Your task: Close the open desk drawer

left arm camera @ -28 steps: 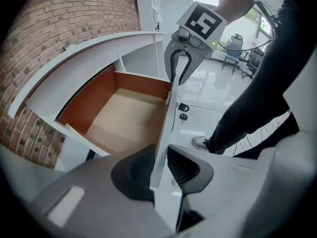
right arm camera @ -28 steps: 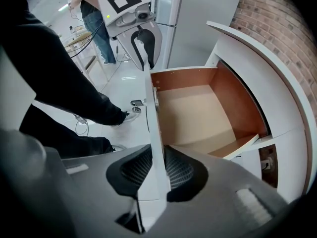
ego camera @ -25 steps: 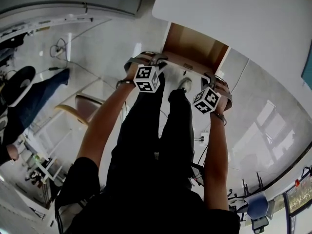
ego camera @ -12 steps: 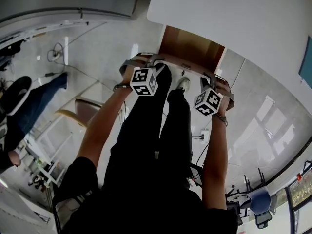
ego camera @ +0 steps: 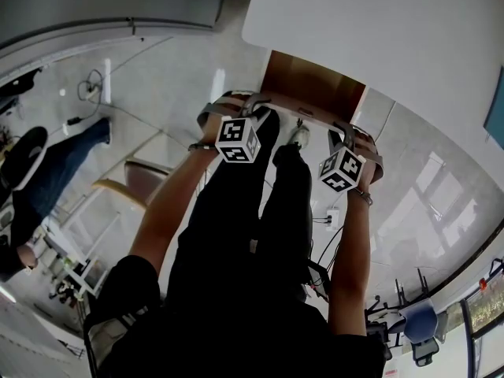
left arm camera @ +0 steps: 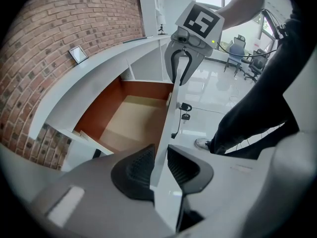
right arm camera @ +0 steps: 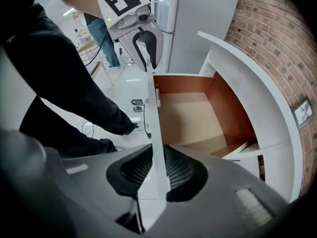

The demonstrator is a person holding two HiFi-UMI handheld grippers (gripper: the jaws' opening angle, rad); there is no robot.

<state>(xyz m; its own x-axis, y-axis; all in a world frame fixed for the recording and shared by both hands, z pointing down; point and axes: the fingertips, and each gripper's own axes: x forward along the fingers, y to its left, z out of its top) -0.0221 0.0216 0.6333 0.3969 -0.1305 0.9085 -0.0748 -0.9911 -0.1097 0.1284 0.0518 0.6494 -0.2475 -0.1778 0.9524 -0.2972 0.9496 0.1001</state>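
Observation:
The desk drawer (ego camera: 315, 81) stands open under the white desk top (ego camera: 378, 22), and its brown wooden inside (left arm camera: 131, 118) is empty. Its thin white front panel (left arm camera: 167, 128) runs edge-on between both pairs of jaws. My left gripper (left arm camera: 159, 166) is shut on the panel's top edge at one end, with a ribbed pad on each face. At the other end my right gripper (right arm camera: 156, 170) is shut on the same panel (right arm camera: 154, 123). In the head view the left gripper (ego camera: 246, 105) and right gripper (ego camera: 348, 131) both sit at the drawer front (ego camera: 303, 113), pointing steeply down.
My legs in black trousers and a shoe (ego camera: 299, 136) stand just in front of the drawer. A wooden chair (ego camera: 134, 178) and another person in jeans (ego camera: 47, 172) are at the left. Cables and a socket (ego camera: 328, 221) lie on the glossy floor. A brick wall (left arm camera: 59, 43) backs the desk.
Both grippers keep their hold on the drawer front. The drawer looks about as far open as before; the head view has only shifted a little.

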